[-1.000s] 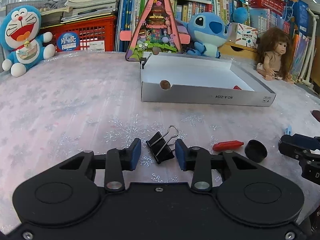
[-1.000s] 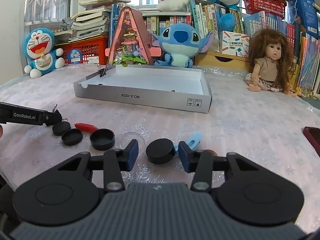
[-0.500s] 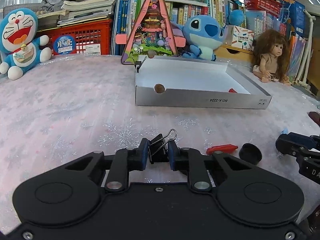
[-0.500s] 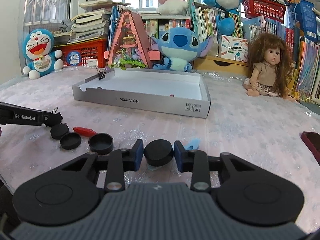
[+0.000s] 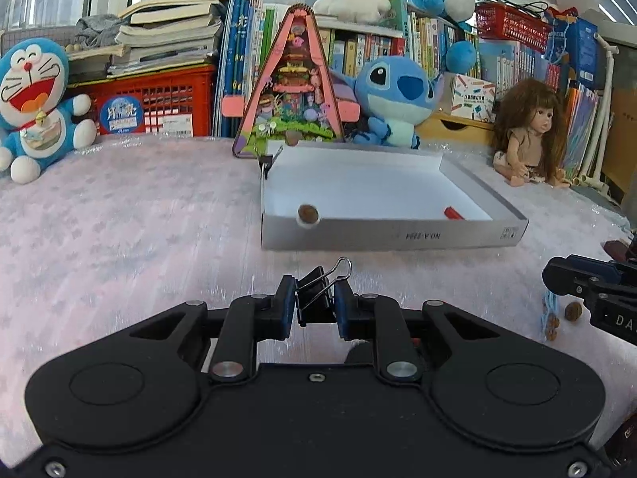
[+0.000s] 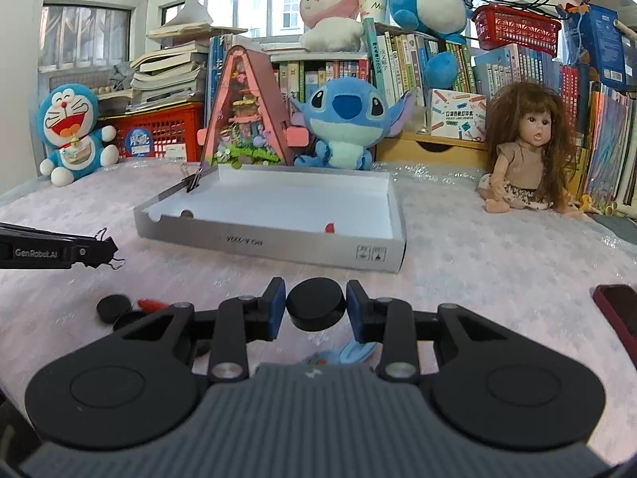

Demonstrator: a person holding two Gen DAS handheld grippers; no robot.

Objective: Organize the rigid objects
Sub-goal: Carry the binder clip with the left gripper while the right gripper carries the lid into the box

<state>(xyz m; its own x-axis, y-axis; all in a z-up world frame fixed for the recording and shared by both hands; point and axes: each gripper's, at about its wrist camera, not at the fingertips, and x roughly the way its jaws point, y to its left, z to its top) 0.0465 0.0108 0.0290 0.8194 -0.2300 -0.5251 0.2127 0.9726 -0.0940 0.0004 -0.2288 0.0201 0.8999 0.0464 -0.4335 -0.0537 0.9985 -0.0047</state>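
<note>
- The binder clip sits pinched between the left claw pads, gripped on its black body so the wire handle pokes up and forward, out of the way.
- The right claw is clamped on a round black cap across its rim, probably the only stable way to hold a disc like that.
- Both look lifted off the bench, aimed toward the white box, so it's likely the drop-off.
- The box already holds a brown coin-like thing and a red piece, plus another clip on its far corner.
- Loose on the bench: a black cap, a red bit, a blue clip.
</note>
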